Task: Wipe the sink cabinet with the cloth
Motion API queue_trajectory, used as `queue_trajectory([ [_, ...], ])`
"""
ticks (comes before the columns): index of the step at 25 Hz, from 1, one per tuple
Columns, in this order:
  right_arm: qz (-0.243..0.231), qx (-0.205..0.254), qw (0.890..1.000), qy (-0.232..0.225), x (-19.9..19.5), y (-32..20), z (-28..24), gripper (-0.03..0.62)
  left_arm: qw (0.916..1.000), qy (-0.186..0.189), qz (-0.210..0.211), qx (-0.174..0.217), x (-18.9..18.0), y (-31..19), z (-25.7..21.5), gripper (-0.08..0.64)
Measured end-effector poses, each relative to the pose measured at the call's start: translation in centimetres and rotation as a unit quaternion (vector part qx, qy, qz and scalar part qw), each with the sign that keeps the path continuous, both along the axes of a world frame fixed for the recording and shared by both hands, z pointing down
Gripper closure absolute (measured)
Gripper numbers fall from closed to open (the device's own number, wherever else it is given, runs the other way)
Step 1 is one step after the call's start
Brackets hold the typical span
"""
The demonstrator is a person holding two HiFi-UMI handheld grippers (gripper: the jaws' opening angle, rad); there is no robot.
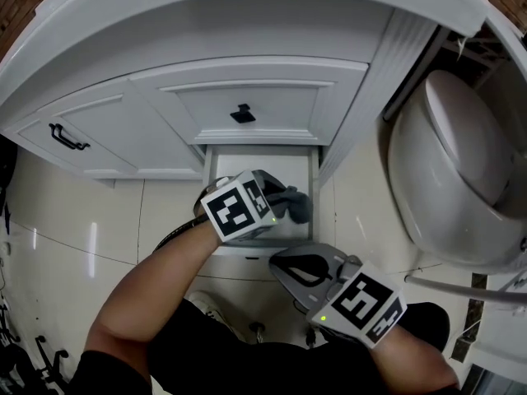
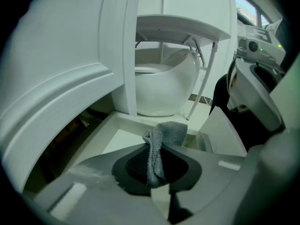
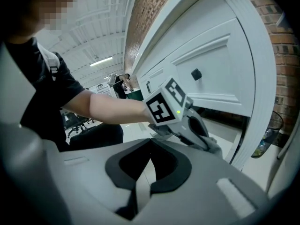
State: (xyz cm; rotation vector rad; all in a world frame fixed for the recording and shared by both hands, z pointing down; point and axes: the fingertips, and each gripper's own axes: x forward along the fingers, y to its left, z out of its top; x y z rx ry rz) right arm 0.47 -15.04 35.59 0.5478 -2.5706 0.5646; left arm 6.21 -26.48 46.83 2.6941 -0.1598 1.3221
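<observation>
Cloth [image 2: 159, 146] clamped in the left gripper [image 1: 290, 202] appears mid-wipe at the base of the sink cabinet [image 1: 247, 97]; the right gripper [image 3: 149, 165], at 5 o'clock, waits with jaws together and empty, a sideways stroke likely next.

The grey cloth [image 2: 166, 131], bunched and crumpled, hangs pinched in the left gripper [image 2: 157, 161] at frame centre, near the foot of the white panelled sink cabinet [image 1: 247, 105], whose 2 black handles show upper left.
</observation>
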Motion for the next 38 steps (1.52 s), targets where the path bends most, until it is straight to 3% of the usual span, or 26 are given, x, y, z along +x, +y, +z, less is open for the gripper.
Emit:
queue_trajectory([
  [4,-0.017,-0.005,1.0,-0.013,-1.3,1.5,0.1,0.588,0.9995,-0.008,0.029,-0.01,1.9,1.3,0.6,0.523],
  [9,-0.014,-0.002,1.0,-0.014,-1.1,1.4,0.1,0.588,0.9981,-0.03,0.05,-0.02,1.0,2.7,1.6,0.523],
  [17,-0.008,0.0,1.0,-0.008,-1.0,0.9,0.3,0.588,0.9973,-0.062,0.039,-0.008,-3.6,2.2,1.9,0.523],
  [28,-0.02,-0.003,1.0,-0.001,-2.9,0.9,0.7,0.588,0.991,-0.132,0.022,-0.008,-12.8,1.2,2.3,0.523],
  [38,-0.018,-0.002,1.0,0.007,-3.6,1.0,0.9,0.588,0.9913,-0.131,0.01,-0.013,-15.7,1.7,1.7,0.523],
])
